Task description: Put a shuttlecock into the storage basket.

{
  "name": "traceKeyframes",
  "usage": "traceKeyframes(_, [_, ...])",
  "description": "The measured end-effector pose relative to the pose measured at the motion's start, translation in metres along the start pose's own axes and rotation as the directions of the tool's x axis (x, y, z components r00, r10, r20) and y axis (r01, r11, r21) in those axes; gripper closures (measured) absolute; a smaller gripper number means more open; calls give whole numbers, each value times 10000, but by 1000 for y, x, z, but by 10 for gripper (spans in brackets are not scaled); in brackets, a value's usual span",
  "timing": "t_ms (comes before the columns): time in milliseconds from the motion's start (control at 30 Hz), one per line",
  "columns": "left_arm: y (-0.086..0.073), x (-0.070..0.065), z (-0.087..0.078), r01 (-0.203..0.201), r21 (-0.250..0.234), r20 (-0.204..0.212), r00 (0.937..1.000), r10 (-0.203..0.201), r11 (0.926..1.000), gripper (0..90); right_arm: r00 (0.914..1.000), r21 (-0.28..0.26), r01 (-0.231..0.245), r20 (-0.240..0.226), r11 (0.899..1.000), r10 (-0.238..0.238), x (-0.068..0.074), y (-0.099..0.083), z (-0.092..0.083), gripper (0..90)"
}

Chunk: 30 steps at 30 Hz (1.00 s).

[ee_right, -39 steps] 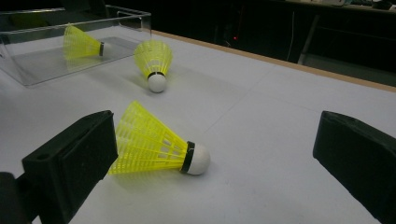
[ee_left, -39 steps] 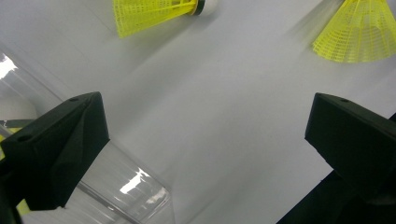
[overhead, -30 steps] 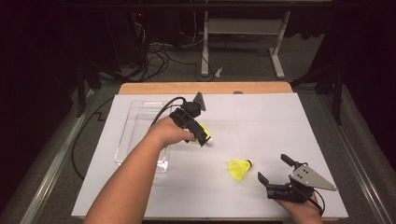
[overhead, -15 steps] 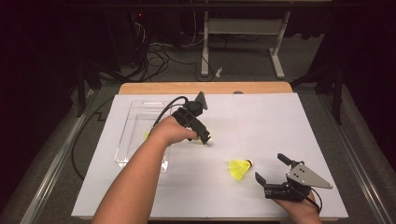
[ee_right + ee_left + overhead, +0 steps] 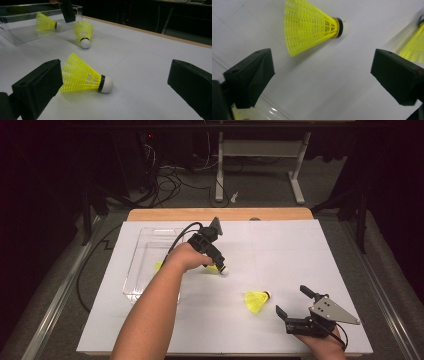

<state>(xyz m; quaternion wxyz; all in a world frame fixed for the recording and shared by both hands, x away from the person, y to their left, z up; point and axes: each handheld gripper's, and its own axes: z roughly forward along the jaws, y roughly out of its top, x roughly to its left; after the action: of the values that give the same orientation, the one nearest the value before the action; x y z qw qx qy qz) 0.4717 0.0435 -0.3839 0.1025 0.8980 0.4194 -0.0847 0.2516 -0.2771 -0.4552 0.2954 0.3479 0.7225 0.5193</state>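
Shuttlecocks numbered three: one [image 5: 158, 266] inside the clear tray [image 5: 145, 240], one [image 5: 216, 268] under the left gripper [image 5: 220, 265], whose wide jaws had just been closing slightly around nothing, one [image 5: 256, 300] near the open, empty right gripper [image 5: 292, 300].

This looks like a lab or test room: a counter [image 5: 300, 245] covered in plain white paper stands in a dark room, with tangled cables [image 5: 172, 177] on the grey floor [image 5: 260, 190] and a metal stand [image 5: 260, 150] behind.
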Motion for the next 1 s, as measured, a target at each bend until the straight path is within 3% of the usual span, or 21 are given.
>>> traceKeyframes(167, [1,6,2,65,-262,128,9999,-62,9996,159,10000,26,-33,-13,10000,33,1,0,0,5])
traceKeyframes(467, [2,8,7,-66,-210,342,9994,73,9998,284,10000,60,17,-38,10000,-17,1,-1,2,5])
traceKeyframes(700, [3,9,10,-102,-353,282,9995,112,9993,352,10000,62,18,-44,10000,-18,1,-1,2,5])
traceKeyframes(900, [3,8,12,-217,-309,187,9996,223,9993,518,10000,63,-12,-37,10000,12,1,-1,1,6])
traceKeyframes(1000, [3,9,13,-260,-227,43,9996,261,9994,556,10000,64,-8,-35,10000,9,1,-1,1,6])
